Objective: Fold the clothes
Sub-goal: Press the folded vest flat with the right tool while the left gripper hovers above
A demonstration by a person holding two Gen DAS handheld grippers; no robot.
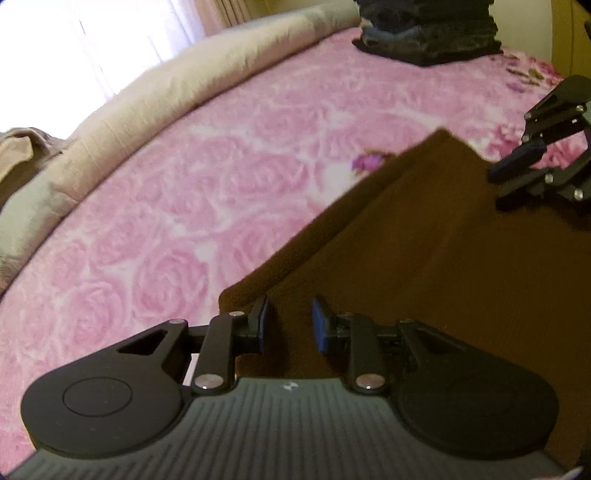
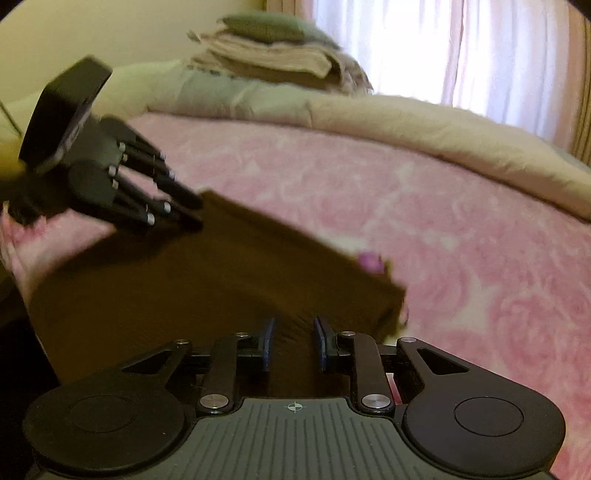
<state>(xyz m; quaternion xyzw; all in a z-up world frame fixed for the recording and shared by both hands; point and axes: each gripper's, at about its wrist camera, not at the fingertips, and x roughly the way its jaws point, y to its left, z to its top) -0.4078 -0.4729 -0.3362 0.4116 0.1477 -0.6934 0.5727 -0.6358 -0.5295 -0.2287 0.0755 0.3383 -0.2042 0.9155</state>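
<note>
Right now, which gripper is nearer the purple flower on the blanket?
Right. The right gripper holds the brown cloth beside the purple flower; the left gripper holds its far corner.

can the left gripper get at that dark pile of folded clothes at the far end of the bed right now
Probably not yet. The left gripper is occupied with the brown garment, and the dark pile sits far across the pink blanket. Nothing blocks the path, though.

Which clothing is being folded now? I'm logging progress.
The flat brown garment nearest the cameras, with both tongs at its edge; the dark pile and the beige pile sit far back.
</note>
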